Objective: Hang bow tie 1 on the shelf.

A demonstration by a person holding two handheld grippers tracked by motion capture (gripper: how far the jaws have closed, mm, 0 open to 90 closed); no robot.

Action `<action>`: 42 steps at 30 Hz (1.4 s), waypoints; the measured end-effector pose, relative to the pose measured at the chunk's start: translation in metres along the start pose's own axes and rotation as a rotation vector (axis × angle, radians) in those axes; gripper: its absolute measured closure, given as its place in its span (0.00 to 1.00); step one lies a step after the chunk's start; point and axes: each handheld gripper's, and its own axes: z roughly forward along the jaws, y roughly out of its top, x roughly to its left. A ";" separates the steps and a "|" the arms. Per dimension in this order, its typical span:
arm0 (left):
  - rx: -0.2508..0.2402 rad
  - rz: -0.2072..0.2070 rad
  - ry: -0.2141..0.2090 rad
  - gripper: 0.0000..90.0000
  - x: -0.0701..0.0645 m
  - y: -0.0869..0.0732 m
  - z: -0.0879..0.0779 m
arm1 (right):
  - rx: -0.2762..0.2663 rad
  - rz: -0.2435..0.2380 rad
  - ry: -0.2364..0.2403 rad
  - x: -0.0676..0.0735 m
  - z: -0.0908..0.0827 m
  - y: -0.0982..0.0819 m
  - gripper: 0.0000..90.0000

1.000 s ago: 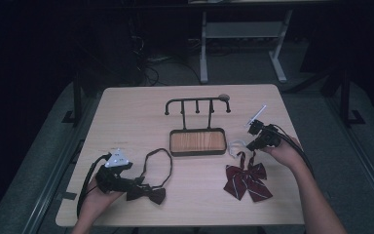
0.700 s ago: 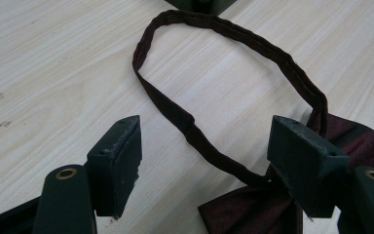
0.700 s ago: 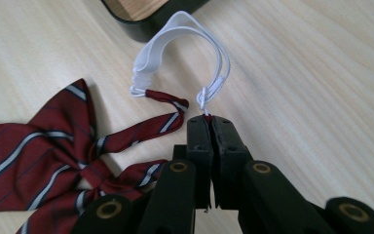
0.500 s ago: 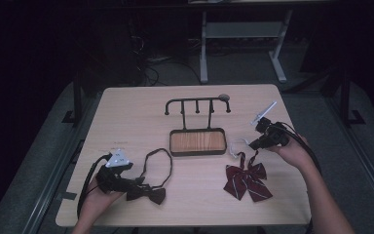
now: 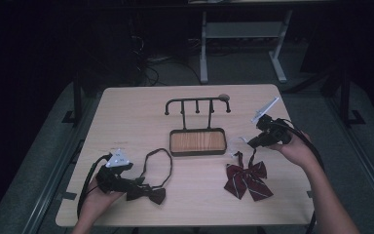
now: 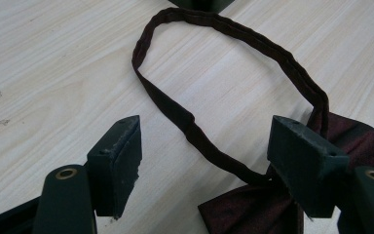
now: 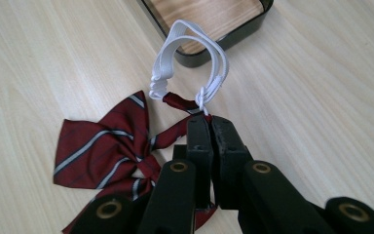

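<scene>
On the pale tabletop [image 5: 136, 117] in a dark room, my right hand-held gripper [image 7: 209, 127] is clamped on the striped bow tie [image 7: 108, 141] by its strap beside the tray [image 5: 197, 142], the left [image 6: 202, 161] gapes over the dark bow tie [image 6: 253, 204]; both look light, limp, best pinched by band.

A wooden table [image 5: 126, 117] stands on grey floor [image 5: 365, 146], a white frame [image 5: 238, 34] behind.

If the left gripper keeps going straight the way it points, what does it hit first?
Probably the dark bow tie's neck strap, looped on the table between the open left gripper jaws; beyond it, the stand's tray.
</scene>
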 end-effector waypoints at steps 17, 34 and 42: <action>-0.002 -0.001 -0.002 0.32 0.000 0.000 -0.001 | -0.036 -0.029 0.011 0.009 -0.026 0.007 0.97; -0.002 0.004 -0.002 0.32 0.000 0.000 -0.001 | -0.062 -0.058 0.010 0.016 -0.044 0.017 0.97; -0.007 -0.002 -0.003 0.32 0.000 0.000 -0.001 | -0.068 -0.070 0.022 0.018 -0.050 0.022 0.97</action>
